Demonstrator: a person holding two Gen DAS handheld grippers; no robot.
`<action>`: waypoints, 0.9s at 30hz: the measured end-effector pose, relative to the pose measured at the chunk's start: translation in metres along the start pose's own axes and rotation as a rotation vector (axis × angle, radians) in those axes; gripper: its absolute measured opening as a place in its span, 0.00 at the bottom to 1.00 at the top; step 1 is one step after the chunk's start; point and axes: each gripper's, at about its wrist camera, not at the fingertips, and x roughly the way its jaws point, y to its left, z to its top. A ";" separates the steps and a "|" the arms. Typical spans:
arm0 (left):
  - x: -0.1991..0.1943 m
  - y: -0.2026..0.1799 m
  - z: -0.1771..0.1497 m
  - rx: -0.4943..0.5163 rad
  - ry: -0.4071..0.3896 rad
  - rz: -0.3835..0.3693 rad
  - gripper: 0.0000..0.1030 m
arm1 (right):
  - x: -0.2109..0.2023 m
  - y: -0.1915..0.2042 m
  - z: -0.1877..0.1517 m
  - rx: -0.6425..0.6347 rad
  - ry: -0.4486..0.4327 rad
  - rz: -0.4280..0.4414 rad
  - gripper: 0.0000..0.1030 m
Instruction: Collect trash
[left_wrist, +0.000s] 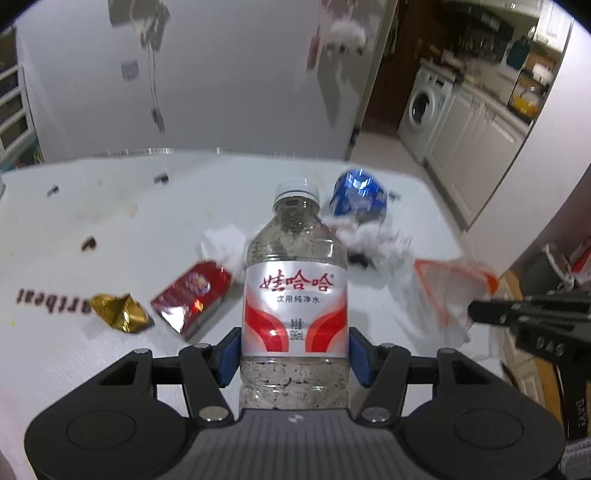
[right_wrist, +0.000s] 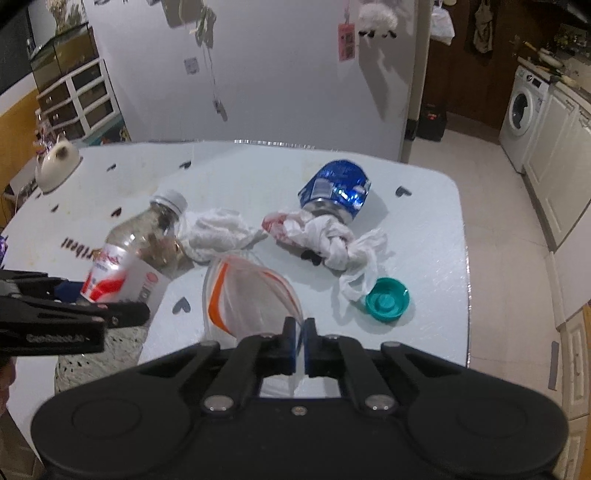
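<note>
My left gripper (left_wrist: 294, 354) clamps the clear plastic water bottle with the red-and-silver label (left_wrist: 294, 295) above the white bench (left_wrist: 74, 350); my right gripper (right_wrist: 300, 341) pinches the clear orange-edged plastic bag (right_wrist: 247, 291).

1 bottle (left_wrist: 294, 291), 1 blue can (right_wrist: 334, 190), 2 tissue wads (right_wrist: 218, 236), 1 bag (right_wrist: 251, 299), 1 teal lid (right_wrist: 387, 299), 2 wrappers (left_wrist: 120, 312).

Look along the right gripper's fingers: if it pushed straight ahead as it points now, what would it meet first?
The right gripper is shut on the clear bag's edge, so the bag itself lies first ahead. Beyond it, probably the crumpled white tissue; depth is uncertain.
</note>
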 end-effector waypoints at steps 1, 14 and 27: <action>-0.006 -0.003 0.001 -0.002 -0.017 0.000 0.57 | -0.004 -0.001 0.000 0.004 -0.007 0.001 0.04; -0.054 -0.038 -0.009 0.000 -0.126 0.031 0.57 | -0.062 -0.017 -0.010 0.055 -0.129 -0.001 0.04; -0.066 -0.112 -0.020 0.013 -0.148 0.038 0.57 | -0.105 -0.073 -0.033 0.091 -0.178 -0.026 0.04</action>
